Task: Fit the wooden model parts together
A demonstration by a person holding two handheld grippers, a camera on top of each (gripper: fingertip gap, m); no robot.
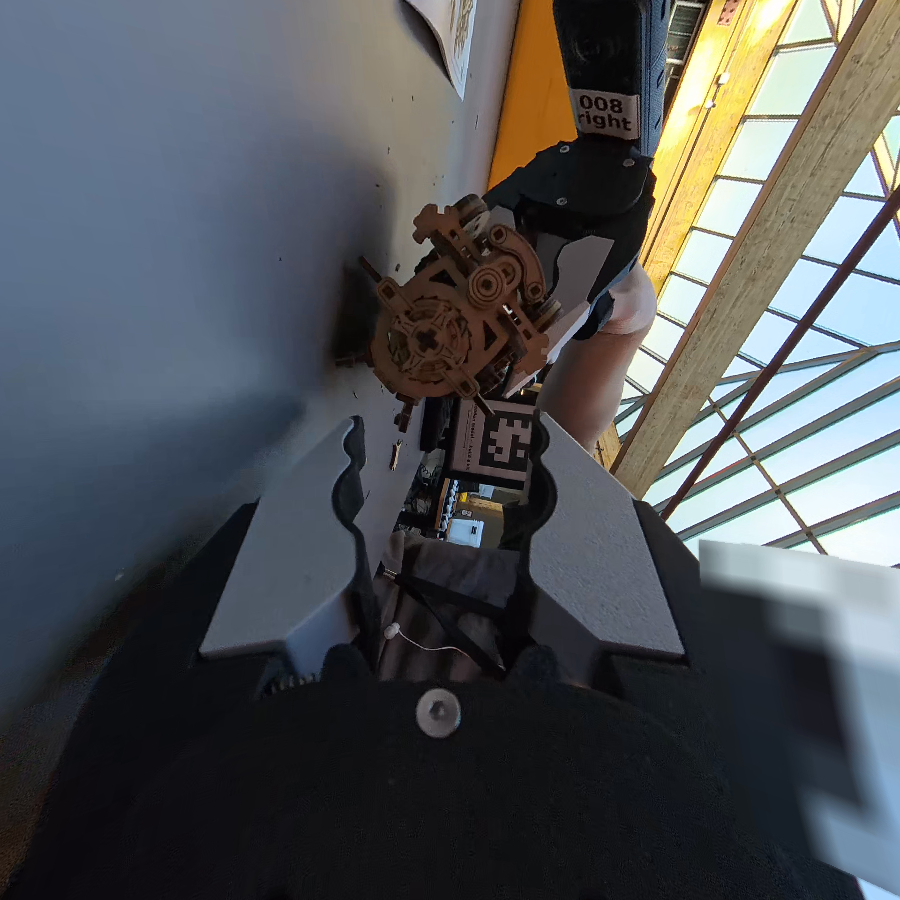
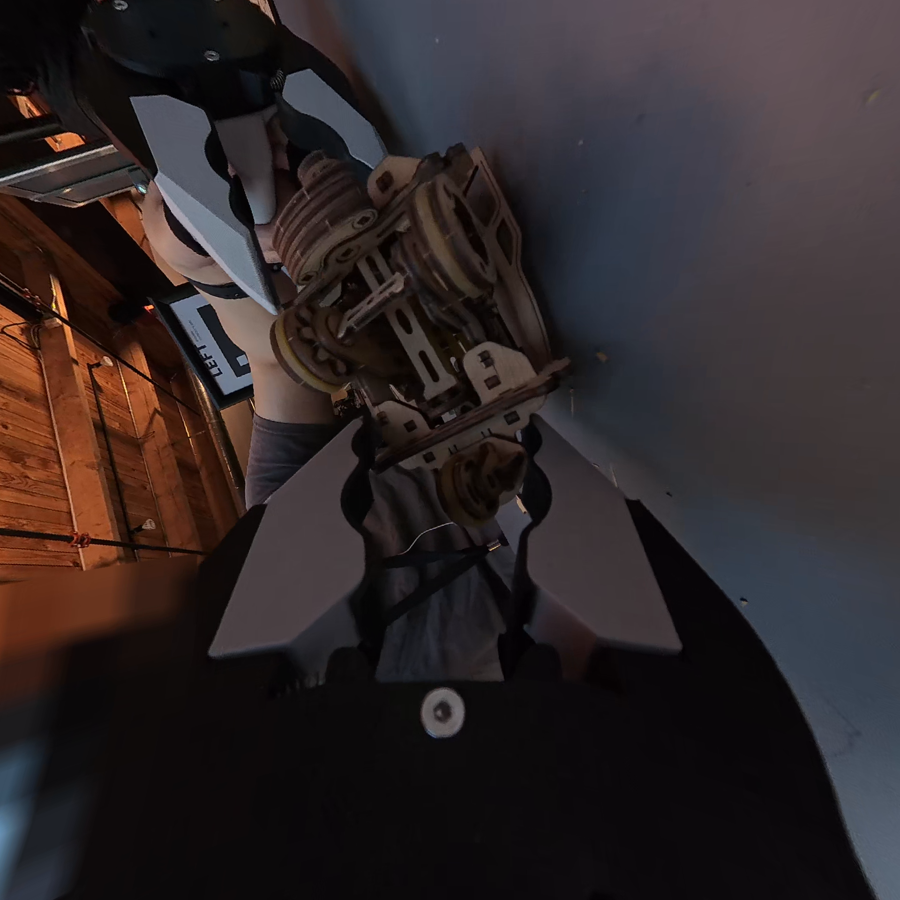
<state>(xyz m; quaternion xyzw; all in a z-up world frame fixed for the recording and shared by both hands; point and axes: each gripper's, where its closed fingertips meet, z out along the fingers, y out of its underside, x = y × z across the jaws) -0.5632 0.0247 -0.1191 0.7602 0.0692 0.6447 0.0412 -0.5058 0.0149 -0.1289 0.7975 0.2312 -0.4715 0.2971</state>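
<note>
Two grey fingers of the left gripper (image 1: 445, 438) stand wide apart and empty in the left wrist view, just short of the brown laser-cut wooden model (image 1: 458, 311) of gears and plates, which hangs beside the grey table surface (image 1: 195, 243). Behind it the right gripper (image 1: 550, 302) clasps the model's far end, its fingertips mostly hidden by the wood. Small wooden scraps (image 1: 395, 453) lie blurred on the table. In the right wrist view, the right gripper (image 2: 445, 438) pinches the model (image 2: 419, 302) by its slotted end plate; the left gripper (image 2: 272, 195) gapes beside a ribbed wheel, its base cut off.
</note>
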